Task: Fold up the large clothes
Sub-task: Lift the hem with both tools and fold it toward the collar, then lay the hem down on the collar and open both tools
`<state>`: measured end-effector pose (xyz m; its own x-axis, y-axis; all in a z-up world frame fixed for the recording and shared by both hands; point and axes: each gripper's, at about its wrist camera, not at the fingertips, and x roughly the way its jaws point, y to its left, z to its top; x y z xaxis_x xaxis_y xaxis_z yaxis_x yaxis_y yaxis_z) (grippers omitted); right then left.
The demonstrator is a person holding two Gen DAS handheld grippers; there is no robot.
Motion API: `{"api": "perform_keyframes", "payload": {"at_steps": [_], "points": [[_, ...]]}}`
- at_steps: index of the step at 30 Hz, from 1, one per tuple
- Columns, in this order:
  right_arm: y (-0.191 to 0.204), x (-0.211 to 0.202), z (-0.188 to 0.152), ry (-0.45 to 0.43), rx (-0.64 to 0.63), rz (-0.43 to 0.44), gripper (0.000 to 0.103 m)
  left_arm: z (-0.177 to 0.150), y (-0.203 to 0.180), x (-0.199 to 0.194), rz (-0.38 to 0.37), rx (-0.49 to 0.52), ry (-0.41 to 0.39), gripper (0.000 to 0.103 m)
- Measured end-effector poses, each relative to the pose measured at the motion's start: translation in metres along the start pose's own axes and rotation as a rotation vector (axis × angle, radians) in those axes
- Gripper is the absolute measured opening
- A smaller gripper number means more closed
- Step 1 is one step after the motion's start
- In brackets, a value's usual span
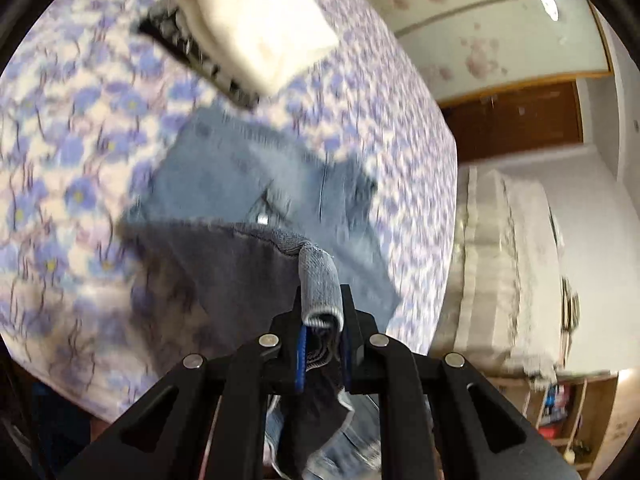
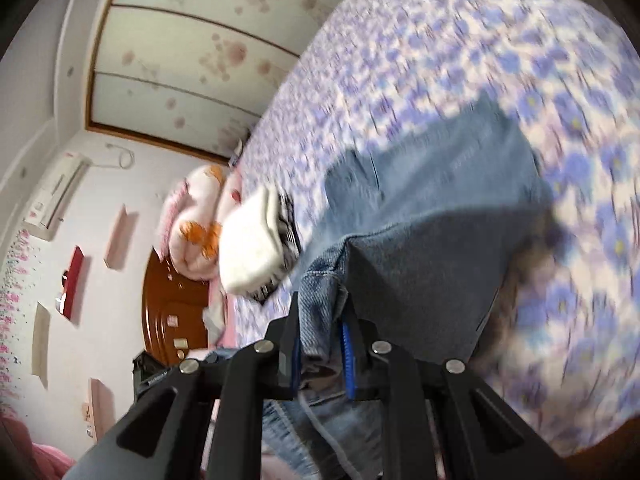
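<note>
So both grippers have the jeans (image 1: 256,176) up off the bed: the left gripper (image 1: 322,320) has its jaws pinched tight on a rolled bit of denim edge, and the right gripper (image 2: 322,320) is clamped the same way on another bunched corner. Between them the lifted part of the denim hangs as a dark flap (its shaded underside faces the cameras), while the rest of the garment lies flat on the blue-flowered bedsheet (image 1: 60,152). Beyond the jeans, near the middle of the bed, sits a folded cream garment (image 1: 256,20) stacked on something black-and-white patterned; I can't tell what. From the right side you also see a pink quilt with orange patches (image 2: 196,224) bundled against the wooden headboard (image 2: 168,320), and an air conditioner (image 2: 56,196) on the wall
</note>
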<state>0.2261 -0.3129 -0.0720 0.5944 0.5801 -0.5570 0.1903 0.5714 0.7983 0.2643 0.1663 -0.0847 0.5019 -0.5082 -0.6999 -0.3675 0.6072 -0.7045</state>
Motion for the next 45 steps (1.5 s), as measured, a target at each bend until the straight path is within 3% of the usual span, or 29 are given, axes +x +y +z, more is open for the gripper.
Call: {"api": "perform_keyframes", "payload": {"at_steps": [5,13,30,35,40,43,45], "points": [[-0.008,0.003,0.062,-0.055,-0.019,0.008,0.014,0.034,-0.004,0.010,0.016,-0.062,-0.133,0.010],[-0.046,0.039,0.124,-0.095,0.058,-0.013,0.014,0.090,0.005,0.053,0.063,-0.141,-0.238,0.010],[-0.133,0.180,0.191,-0.114,0.177,-0.142,0.015,0.185,0.038,0.203,0.209,-0.185,-0.168,0.010],[-0.147,0.212,0.197,-0.075,0.193,-0.246,0.016,0.195,0.056,0.236,0.277,-0.179,-0.131,0.011],[-0.153,0.226,0.199,-0.052,0.189,-0.285,0.025,0.196,0.068,0.249,0.272,-0.178,-0.106,0.019],[-0.150,0.228,0.199,-0.051,0.170,-0.297,0.032,0.198,0.064,0.243,0.302,-0.139,-0.146,0.034],[-0.145,0.226,0.201,-0.066,0.142,-0.314,0.038,0.200,0.056,0.233,0.324,-0.105,-0.174,0.055]]}}
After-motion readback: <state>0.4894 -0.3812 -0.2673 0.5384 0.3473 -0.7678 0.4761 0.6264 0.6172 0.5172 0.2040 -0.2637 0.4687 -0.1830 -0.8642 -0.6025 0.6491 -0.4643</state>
